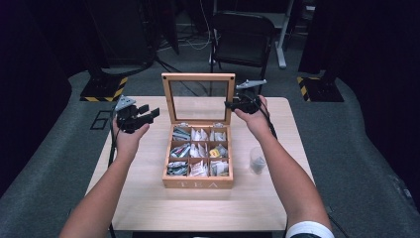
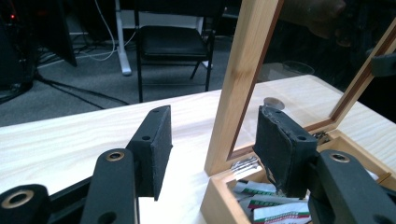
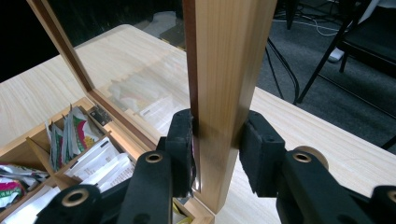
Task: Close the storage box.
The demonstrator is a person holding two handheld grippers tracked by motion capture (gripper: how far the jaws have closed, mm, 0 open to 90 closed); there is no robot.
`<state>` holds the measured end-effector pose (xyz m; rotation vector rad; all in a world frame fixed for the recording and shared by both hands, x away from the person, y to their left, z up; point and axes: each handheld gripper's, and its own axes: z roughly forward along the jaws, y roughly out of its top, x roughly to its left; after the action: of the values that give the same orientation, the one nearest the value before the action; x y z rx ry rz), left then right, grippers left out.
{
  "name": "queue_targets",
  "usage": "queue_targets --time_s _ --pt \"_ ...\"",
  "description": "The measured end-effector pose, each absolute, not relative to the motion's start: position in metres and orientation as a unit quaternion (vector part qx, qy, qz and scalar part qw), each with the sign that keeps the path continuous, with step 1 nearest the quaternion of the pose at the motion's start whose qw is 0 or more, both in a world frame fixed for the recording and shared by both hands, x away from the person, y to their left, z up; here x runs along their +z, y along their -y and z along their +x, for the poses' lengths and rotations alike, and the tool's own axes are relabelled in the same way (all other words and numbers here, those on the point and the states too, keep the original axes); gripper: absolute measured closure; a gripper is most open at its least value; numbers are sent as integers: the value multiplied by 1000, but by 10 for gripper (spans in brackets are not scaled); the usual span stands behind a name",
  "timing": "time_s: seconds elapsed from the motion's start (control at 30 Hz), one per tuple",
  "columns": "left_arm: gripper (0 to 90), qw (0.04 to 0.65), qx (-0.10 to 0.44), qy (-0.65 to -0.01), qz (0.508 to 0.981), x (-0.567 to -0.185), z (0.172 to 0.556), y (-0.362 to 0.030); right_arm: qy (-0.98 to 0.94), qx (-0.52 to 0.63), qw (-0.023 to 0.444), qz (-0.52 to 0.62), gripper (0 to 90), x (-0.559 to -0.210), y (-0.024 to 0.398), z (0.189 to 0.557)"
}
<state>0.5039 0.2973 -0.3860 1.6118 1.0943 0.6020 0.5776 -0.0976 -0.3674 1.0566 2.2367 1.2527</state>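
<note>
A wooden tea box (image 1: pixel 198 183) stands mid-table, its compartments full of tea bags (image 1: pixel 199 149). Its glass lid (image 1: pixel 198 77) is raised upright at the back. My right gripper (image 1: pixel 230 105) is shut on the lid's right frame post (image 3: pixel 224 70); both pads press the wood in the right gripper view, near the hinge corner (image 3: pixel 217 135). My left gripper (image 1: pixel 148 115) hovers beside the lid's left edge. In the left gripper view its jaws are open and straddle the left frame post (image 2: pixel 238 93) with a gap on each side (image 2: pixel 215 133); tea bags (image 2: pixel 271 205) lie below.
A small clear cup (image 1: pixel 257 159) stands on the table right of the box, under my right forearm. Bare tabletop (image 1: pixel 198 208) lies in front of the box and to its left. A black chair (image 1: pixel 242 34) stands on the floor behind the table.
</note>
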Motion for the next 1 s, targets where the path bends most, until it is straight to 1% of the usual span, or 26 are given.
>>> queue_targets --time_s 0.33,0.53,0.73,1.0 --pt "461 522 248 -452 679 -386 506 -290 -795 445 200 361 655 -369 97 566" --pt "468 530 250 -441 680 -379 506 -284 -799 442 207 351 653 -369 97 561" --pt "504 533 245 -423 690 -373 506 -274 -796 452 211 343 650 -372 99 555" --pt "512 534 252 -409 695 -363 509 -261 -800 449 213 336 644 -372 99 551"
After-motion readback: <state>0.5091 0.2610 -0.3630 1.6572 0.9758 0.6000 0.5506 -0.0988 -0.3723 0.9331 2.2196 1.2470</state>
